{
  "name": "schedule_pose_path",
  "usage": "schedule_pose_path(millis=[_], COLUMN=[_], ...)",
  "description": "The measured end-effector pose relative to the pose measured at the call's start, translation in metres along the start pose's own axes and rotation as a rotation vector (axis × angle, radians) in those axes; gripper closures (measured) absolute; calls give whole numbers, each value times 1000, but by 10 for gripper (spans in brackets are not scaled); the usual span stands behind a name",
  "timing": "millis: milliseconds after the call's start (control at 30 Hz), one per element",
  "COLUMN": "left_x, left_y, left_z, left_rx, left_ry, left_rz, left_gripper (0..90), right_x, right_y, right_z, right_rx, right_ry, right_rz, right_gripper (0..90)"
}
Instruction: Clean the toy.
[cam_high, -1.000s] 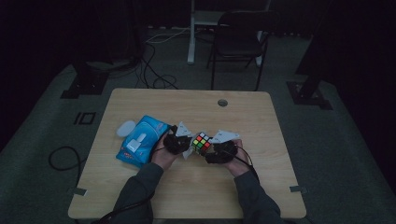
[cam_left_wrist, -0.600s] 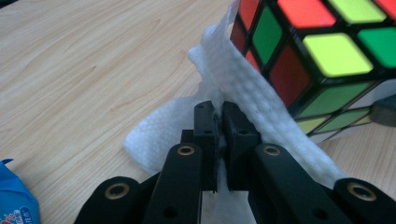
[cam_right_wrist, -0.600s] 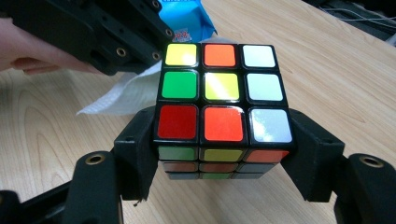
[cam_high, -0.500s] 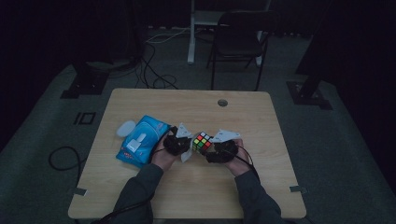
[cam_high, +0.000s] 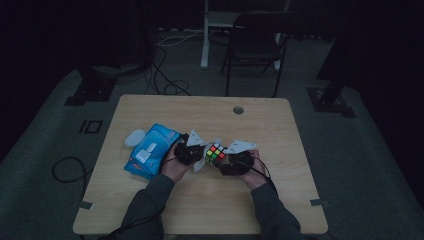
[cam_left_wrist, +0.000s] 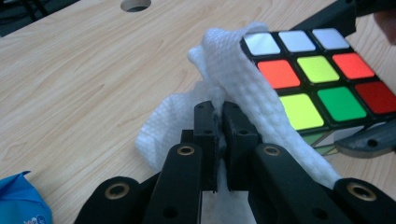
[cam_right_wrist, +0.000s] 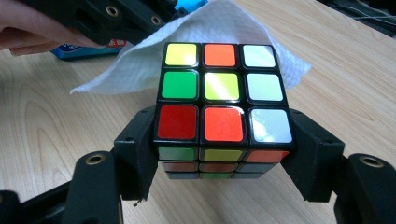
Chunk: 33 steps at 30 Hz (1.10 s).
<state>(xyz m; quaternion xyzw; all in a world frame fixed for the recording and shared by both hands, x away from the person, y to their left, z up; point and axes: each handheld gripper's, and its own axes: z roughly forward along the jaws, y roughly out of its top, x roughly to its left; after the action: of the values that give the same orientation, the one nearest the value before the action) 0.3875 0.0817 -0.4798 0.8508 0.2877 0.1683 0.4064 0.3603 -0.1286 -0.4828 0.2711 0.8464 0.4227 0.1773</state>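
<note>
Left gripper view: wipe (cam_left_wrist: 243, 88) half-hiding cube (cam_left_wrist: 322, 79).

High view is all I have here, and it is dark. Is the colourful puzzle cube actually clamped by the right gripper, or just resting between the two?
Observer: Clamped. In the right gripper view the right gripper has its black jaws pressed on both sides of the colourful puzzle cube.
Operator: And what is the left gripper holding?
Observer: The left gripper is shut on a fold of white paper towel.
Operator: Is that towel touching the cube?
Observer: Yes, in the left gripper view it lies against the cube's side, next to the white top row.
Operator: Which colour sits at the centre of the top face?
Observer: Yellow.
</note>
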Motion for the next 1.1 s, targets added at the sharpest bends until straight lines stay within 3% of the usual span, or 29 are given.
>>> schedule_pose_path(millis=[500,1100], left_x=[5,3], left_y=[9,-4], left_z=[-3,12], left_rx=[-30,42], left_ry=[-9,-42], left_rz=[-6,-2], left_gripper=[862,862], right_x=[10,1], right_y=[1,5], right_z=[4,-12], right_rx=[13,-28], right_ry=[16,-12], right_rz=[-31,-23], right_gripper=[345,345])
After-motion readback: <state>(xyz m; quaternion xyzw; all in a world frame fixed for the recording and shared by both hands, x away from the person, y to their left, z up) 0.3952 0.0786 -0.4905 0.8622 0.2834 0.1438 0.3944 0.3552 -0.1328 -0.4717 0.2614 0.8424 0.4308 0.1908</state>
